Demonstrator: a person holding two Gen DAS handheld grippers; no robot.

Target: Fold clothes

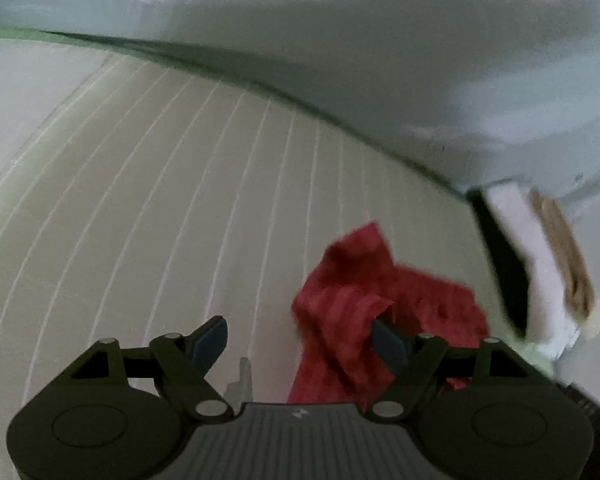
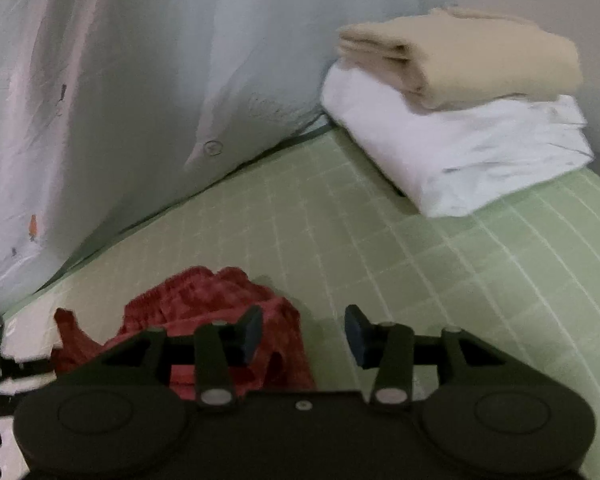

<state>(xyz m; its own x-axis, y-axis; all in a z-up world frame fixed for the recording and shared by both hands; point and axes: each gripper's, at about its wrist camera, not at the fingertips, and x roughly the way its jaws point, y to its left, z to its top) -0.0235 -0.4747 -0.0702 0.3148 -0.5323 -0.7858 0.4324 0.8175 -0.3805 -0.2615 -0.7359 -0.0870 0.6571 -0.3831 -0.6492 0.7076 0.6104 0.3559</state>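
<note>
Green grid-lined bed sheet [image 2: 380, 240], carrot-print bedding behind. Left tongs [image 1: 300, 344] gape wide; crumpled red garment [image 1: 360, 300] lies against their right finger, ungripped. Right tongs [image 2: 304, 334] likewise spread, garment at their left finger. Folded beige-on-white stack [image 2: 460, 112] ahead-right, probably finished items set aside.

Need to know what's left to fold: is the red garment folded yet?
Not folded. The red garment lies crumpled in a loose heap on the green sheet, unlike the squared stack.
</note>
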